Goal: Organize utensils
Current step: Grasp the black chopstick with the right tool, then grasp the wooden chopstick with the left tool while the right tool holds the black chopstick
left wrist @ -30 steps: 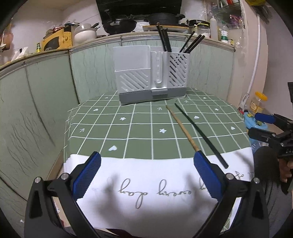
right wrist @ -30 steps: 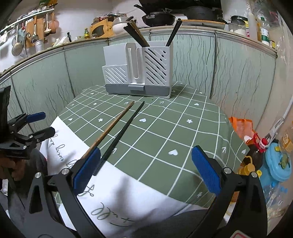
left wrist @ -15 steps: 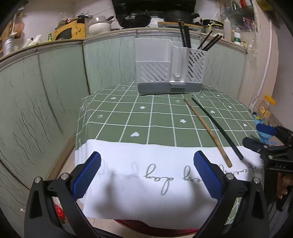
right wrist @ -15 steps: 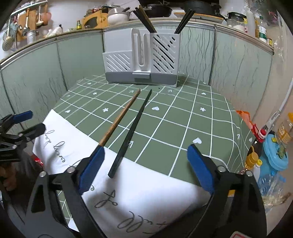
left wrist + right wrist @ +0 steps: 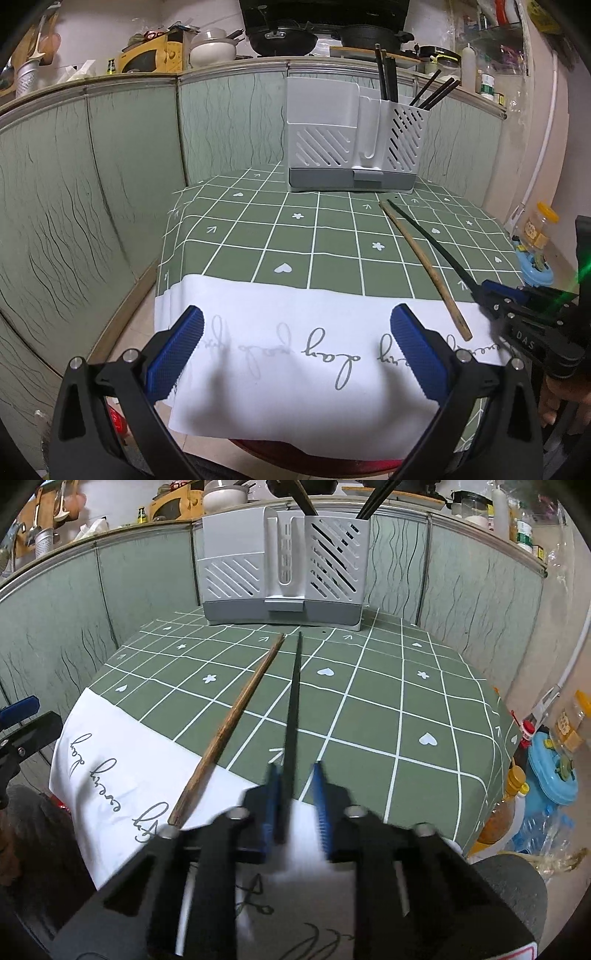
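A black chopstick (image 5: 293,701) and a brown wooden chopstick (image 5: 236,723) lie side by side on the green checked tablecloth (image 5: 388,709), pointing at the white-and-grey utensil holder (image 5: 284,565). My right gripper (image 5: 295,775) straddles the near end of the black chopstick, its jaws narrowed with a small gap still left around it. In the left wrist view the right gripper (image 5: 491,291) sits at the black chopstick (image 5: 428,236), beside the brown one (image 5: 424,266). My left gripper (image 5: 295,350) is open and empty over the white cloth edge. The holder (image 5: 351,144) carries several dark chopsticks.
A white lettered cloth (image 5: 295,354) drapes over the table's near edge. Green wavy-patterned panels (image 5: 110,166) wall the table behind and to the left. Bottles and a blue container (image 5: 550,771) stand on the floor to the right. Pots sit on the counter beyond.
My right gripper has moved onto the near end of the black chopstick and its jaws have narrowed around it. My left gripper has drifted left and back, still open.
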### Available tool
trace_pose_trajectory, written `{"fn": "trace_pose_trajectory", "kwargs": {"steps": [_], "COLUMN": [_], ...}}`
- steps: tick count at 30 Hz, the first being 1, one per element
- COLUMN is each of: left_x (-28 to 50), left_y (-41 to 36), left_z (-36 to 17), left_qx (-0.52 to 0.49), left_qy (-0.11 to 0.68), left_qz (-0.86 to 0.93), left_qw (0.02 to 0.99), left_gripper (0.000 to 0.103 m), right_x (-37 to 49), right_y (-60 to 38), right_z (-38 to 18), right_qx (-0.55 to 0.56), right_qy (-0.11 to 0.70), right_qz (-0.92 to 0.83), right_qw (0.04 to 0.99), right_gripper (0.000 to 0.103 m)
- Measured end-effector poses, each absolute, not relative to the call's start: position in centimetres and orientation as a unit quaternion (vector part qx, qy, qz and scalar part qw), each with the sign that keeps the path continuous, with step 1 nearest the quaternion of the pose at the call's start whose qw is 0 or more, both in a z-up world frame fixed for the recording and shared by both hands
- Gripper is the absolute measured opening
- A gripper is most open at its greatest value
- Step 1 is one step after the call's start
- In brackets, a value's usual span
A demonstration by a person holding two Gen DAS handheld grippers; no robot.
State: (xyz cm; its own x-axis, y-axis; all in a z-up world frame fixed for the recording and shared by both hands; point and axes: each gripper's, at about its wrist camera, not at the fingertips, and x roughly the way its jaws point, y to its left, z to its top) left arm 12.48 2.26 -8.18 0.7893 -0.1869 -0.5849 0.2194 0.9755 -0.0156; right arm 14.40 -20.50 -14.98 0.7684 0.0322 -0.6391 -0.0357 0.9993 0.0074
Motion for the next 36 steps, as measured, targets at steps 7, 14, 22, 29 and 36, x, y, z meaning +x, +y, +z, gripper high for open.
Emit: {"fn": "trace_pose_trajectory", "kwargs": {"steps": [7,14,22,29,36], "left_x": [12.1,11.9,11.7,11.9,12.6], "left_y": [1.0,-1.8,-5.9,-8.9,-10.7], "left_z": [-8.1,-8.3,-8.9,-9.6,-10.7], "left_qx": [0.032,0.034,0.044,0.045,0.06], "left_qy": [0.307,0.307,0.307,0.306,0.321], "left_qz": [-0.098,-0.093,-0.093,-0.094,-0.082], "left_qw": [0.946,0.947,0.946,0.946,0.941], "left_gripper": [0.099,0.099,0.099,0.099,0.069], "right_x": [14.3,14.0,13.0,12.4,11.8], "right_y": [-21.5,-23.3,-25.8,-27.7,-29.1], "right_z": [-15.0,-14.8,-14.4,-14.1,-14.2], "right_qx": [0.015,0.022,0.034,0.046,0.053], "right_qy": [0.34,0.341,0.336,0.334,0.331], "right_qz": [0.009,0.006,-0.006,-0.015,-0.021], "right_qw": [0.94,0.94,0.941,0.941,0.942], "right_gripper": [0.006,0.006,0.006,0.006,0.006]}}
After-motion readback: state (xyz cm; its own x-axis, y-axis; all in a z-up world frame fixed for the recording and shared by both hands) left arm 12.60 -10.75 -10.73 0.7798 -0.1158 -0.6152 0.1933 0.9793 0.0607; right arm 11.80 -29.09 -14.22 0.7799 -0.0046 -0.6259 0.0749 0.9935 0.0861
